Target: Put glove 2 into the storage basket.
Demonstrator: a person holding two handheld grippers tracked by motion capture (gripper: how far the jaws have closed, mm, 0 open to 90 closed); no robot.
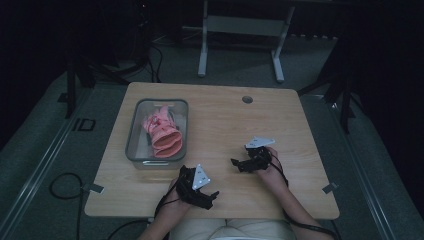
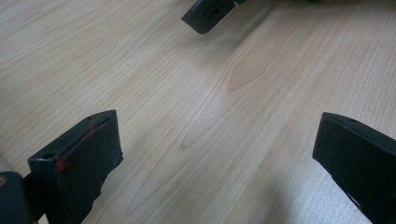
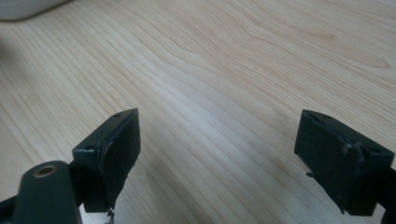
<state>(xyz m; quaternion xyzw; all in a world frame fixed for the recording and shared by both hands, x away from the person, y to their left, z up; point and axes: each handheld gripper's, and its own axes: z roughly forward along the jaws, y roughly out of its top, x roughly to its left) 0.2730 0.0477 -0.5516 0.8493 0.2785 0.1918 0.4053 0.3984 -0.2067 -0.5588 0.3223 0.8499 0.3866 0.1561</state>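
1. Nearest the person, the left gripper (image 1: 212,194) rests low over the near edge of the light wooden table (image 1: 220,115); in the left gripper view its jaws stand wide apart with only bare wood grain between them.
2. A little farther in and to the right, the right gripper (image 1: 235,162) points leftward, its jaws likewise spread wide and holding nothing.
3. Beyond the left gripper, on the table's left half, sits a clear rectangular plastic bin (image 1: 137,131) holding a bundle of pink fabric items (image 1: 162,132).
4. The pink bundle looks soft, light and floppy, likely to sag and slip if pinched shallowly. I judge a raised fold or thick rim near its near end the best hold.
5. The bundle lies ahead and slightly left of the left gripper, near it, and well apart from the right gripper, across open table.
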